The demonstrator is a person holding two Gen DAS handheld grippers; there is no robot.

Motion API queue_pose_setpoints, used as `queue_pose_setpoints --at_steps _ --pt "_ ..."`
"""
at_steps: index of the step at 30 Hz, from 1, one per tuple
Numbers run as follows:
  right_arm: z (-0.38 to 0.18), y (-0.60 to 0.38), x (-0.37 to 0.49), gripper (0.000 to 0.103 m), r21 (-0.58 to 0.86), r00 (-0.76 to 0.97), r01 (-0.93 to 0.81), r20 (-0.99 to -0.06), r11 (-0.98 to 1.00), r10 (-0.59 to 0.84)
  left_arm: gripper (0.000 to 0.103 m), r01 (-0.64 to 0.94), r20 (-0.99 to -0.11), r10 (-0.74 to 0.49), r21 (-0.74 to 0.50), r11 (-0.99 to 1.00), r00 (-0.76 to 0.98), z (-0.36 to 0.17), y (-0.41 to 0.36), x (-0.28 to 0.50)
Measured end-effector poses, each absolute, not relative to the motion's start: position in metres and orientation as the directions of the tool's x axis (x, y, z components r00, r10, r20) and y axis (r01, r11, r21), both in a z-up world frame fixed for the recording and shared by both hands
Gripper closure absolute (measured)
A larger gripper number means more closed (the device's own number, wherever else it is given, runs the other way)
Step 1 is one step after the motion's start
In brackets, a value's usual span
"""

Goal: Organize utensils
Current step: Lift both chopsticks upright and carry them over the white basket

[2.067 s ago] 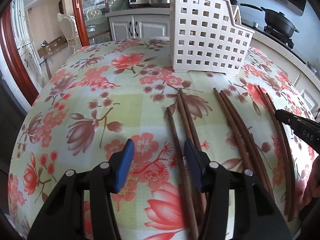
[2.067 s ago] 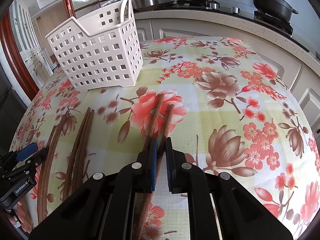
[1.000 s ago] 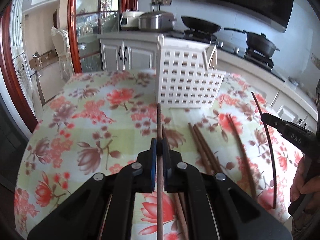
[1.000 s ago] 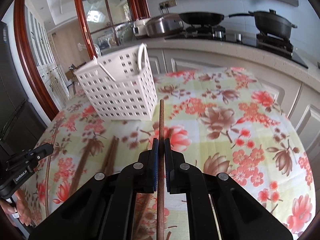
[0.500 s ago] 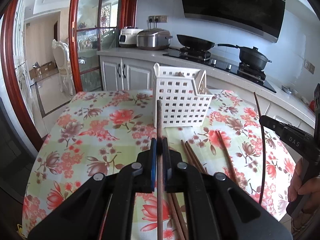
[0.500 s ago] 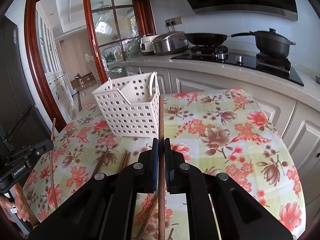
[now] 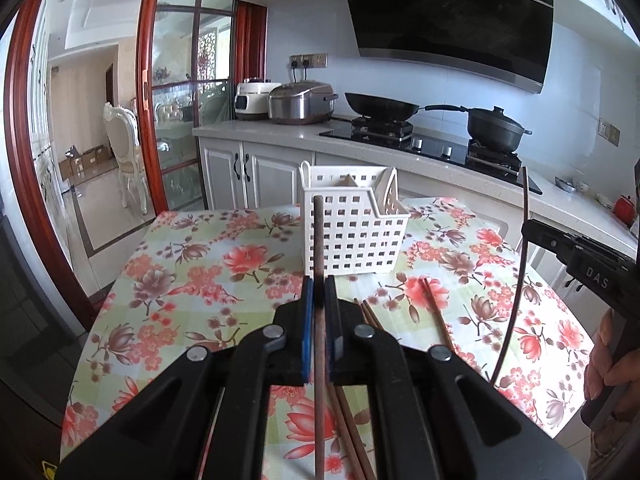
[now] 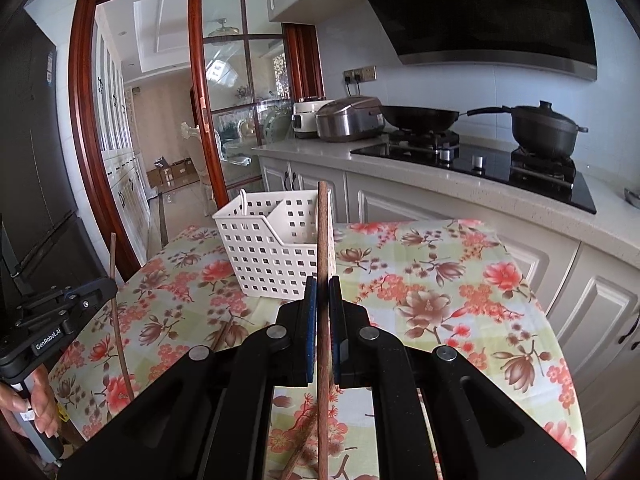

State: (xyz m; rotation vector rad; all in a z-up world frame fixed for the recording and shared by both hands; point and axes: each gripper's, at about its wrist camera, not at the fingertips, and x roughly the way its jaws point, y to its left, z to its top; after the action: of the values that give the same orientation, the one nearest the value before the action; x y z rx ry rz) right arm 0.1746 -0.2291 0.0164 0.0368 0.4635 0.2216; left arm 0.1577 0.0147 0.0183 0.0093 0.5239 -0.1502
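My left gripper [image 7: 319,292] is shut on a brown chopstick [image 7: 318,240] and holds it high above the table, pointing toward the white perforated basket [image 7: 352,236]. My right gripper [image 8: 322,292] is shut on another brown chopstick [image 8: 322,232], also raised, with the basket [image 8: 276,248] just beyond its tip. The right gripper and its chopstick [image 7: 520,280] show in the left wrist view; the left gripper's chopstick [image 8: 118,320] shows in the right wrist view. Several more chopsticks [image 7: 434,312] lie on the floral tablecloth [image 7: 200,280].
A kitchen counter [image 7: 400,148] with a rice cooker, a wok and a black pot runs behind the table. White cabinets [image 8: 580,280] stand close to the table's right edge. A red-framed glass door [image 7: 152,80] is at the left.
Both grippers have risen further above the table, each with its chopstick held. The basket and the table now look farther away.
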Motion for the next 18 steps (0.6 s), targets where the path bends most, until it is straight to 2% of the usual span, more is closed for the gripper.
queue_pose_setpoints --at_steps 18 --pt "0.033 -0.225 0.161 0.097 0.062 0.892 -0.214 -0.394 0.975 0.221 0.098 0.16 -0.454 -0.133 0.021 0.987 0.881 0.037 0.002 0.153"
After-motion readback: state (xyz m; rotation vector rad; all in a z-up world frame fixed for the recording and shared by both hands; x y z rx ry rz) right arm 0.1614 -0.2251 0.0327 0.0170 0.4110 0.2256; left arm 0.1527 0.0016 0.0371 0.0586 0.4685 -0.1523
